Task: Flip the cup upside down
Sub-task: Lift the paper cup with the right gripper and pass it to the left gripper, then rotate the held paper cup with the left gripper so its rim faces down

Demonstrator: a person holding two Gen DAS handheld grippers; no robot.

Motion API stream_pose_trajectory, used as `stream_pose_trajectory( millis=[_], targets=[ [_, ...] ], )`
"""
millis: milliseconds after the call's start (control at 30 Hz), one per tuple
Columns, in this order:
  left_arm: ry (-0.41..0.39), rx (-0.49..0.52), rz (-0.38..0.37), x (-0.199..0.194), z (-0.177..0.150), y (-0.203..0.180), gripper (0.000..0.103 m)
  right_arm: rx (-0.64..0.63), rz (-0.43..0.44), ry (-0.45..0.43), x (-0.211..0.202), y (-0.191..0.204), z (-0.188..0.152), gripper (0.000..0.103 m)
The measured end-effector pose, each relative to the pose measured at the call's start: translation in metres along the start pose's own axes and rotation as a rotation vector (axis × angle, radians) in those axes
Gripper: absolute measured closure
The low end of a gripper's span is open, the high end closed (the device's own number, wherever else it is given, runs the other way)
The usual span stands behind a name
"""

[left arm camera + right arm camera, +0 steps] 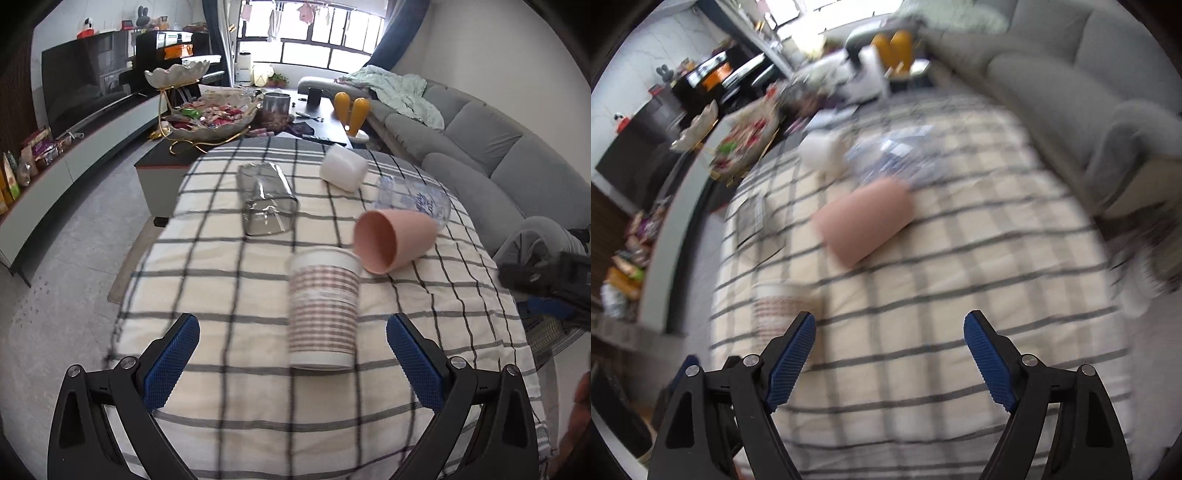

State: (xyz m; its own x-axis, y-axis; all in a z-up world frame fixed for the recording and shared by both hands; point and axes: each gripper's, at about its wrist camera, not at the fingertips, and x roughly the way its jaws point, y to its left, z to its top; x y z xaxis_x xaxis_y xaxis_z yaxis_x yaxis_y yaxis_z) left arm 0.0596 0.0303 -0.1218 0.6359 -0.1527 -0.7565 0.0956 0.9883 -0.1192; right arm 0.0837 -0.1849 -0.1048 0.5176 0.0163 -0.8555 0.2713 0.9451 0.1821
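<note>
At the bottom of the frame the left claw (293,338) stands wide apart, nothing between its blue pads. Just above it, at centre, a striped paper cup (323,309) lies on the checked worktop (221,280), its rim touching a pink cup (393,240) lying on its side. Higher up lie a clear glass (266,199), a white cup (343,167) and a patterned glass bowl (413,201).

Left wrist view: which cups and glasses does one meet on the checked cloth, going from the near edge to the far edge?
Striped paper cup → pink cup on its side → clear glass on its side → white cup.
</note>
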Motion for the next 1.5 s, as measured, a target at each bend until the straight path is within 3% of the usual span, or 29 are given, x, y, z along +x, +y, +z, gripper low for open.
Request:
stream_pose_trajectory(
  millis=[200, 333, 600, 733, 867, 1067, 1167, 1400, 1500],
  targets=[
    [-0.027, 0.034, 0.047, 0.016, -0.002, -0.027, 0.0, -0.049, -0.152, -0.171, -0.025, -0.018, -0.007, 0.013],
    [-0.034, 0.05, 0.068, 0.033, -0.004, -0.034, 0.0, -0.057, -0.2, -0.226, -0.025, -0.025, -0.013, 0.012],
    [-0.072, 0.18, 0.078, 0.054, -0.022, -0.047, 0.003, -0.057, -0.194, -0.217, -0.003, -0.032, -0.016, 0.012],
    [-0.086, 0.226, 0.102, 0.064, -0.025, -0.045, 0.011, -0.063, -0.175, -0.203, 0.007, -0.027, -0.019, 0.012],
    [-0.089, 0.208, 0.112, 0.073, -0.023, -0.037, 0.025, -0.07, -0.162, -0.187, 0.013, -0.022, -0.022, 0.012],
    [-0.084, 0.202, 0.102, 0.076, -0.023, -0.036, 0.025, -0.065, -0.161, -0.158, 0.021, -0.023, -0.022, 0.012],
    [-0.069, 0.205, 0.094, 0.079, -0.023, -0.037, 0.042, -0.06, -0.161, -0.144, 0.023, -0.023, -0.023, 0.012],
    [-0.079, 0.188, 0.065, 0.075, -0.021, -0.035, 0.043, -0.06, -0.157, -0.146, 0.022, -0.023, -0.024, 0.012],
    [-0.037, 0.195, 0.063, 0.072, -0.018, -0.038, 0.043, -0.056, -0.153, -0.144, 0.015, -0.021, -0.022, 0.012]
  ],
)
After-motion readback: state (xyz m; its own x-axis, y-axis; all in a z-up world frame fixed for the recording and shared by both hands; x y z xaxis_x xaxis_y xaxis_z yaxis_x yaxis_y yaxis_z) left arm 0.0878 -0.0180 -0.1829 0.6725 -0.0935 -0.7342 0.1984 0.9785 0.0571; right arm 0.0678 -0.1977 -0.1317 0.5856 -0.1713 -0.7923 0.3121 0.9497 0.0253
